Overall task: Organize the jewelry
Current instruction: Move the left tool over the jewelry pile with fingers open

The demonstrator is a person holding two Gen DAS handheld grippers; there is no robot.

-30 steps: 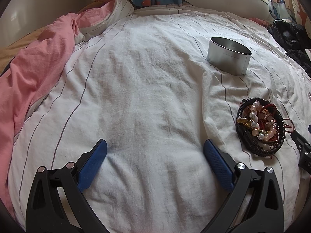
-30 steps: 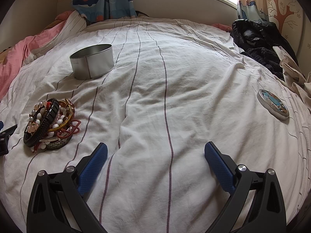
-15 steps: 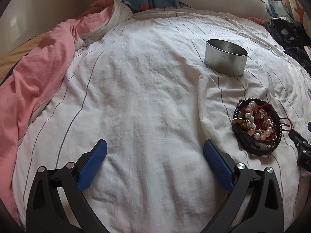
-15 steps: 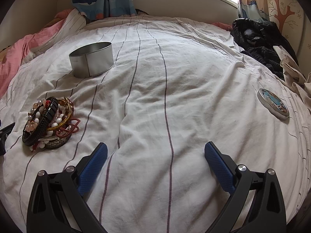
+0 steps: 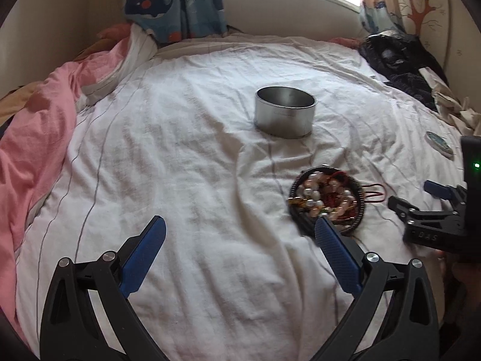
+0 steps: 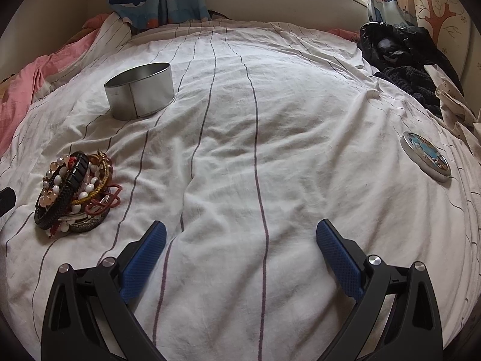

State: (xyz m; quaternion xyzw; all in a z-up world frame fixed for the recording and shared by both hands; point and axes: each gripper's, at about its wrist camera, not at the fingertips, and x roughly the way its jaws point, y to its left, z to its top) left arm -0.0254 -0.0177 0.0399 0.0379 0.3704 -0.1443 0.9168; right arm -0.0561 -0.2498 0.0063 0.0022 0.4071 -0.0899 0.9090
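A heap of bracelets [image 5: 326, 200] [image 6: 75, 191], beaded, black braided and red cord, lies on the white striped bedsheet. An open round metal tin [image 5: 285, 115] [image 6: 139, 90] stands farther back, with nothing seen inside. Its round lid [image 6: 427, 156] [image 5: 439, 143] rests far to the right. My left gripper [image 5: 240, 234] is open, and its right fingertip sits just before the heap. My right gripper [image 6: 240, 237] is open over bare sheet, right of the heap; its black body [image 5: 436, 219] shows in the left wrist view.
A pink quilt [image 5: 33, 138] is bunched along the left side of the bed. Dark clothes [image 6: 402, 60] are piled at the far right near the curtain. A whale-print curtain [image 5: 174, 3] hangs behind the bed under the window.
The left gripper has swung right and tilted up, so the tin and bracelet heap moved toward the middle of its view. The right gripper has hardly moved.
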